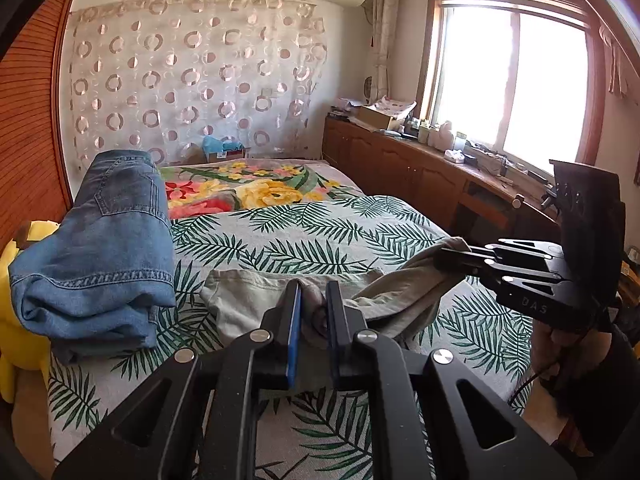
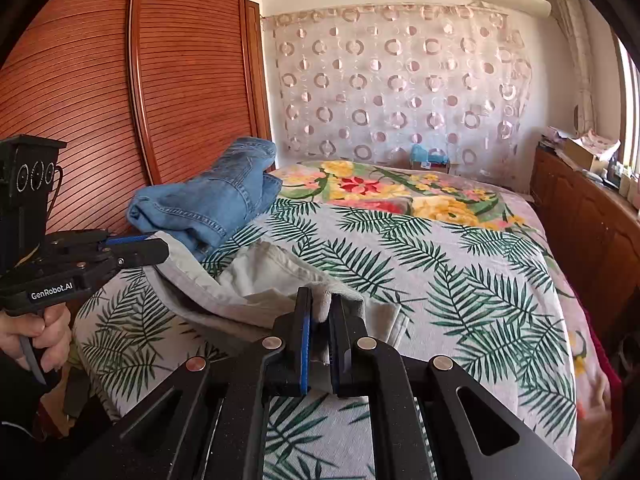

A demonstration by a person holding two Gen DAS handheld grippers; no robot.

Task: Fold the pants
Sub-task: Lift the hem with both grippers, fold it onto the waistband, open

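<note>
Grey-beige pants lie bunched on the leaf-print bedspread. My left gripper is shut on a fold of the pants near the middle. My right gripper shows at the right of the left wrist view, shut on another edge of the pants and holding it lifted off the bed. In the right wrist view the right gripper pinches pale cloth of the pants, and the left gripper at the left grips their other edge.
Folded blue jeans lie on the bed's left side, also in the right wrist view. A yellow plush toy sits at the left edge. A wooden wardrobe stands left; a wooden cabinet with clutter runs under the window.
</note>
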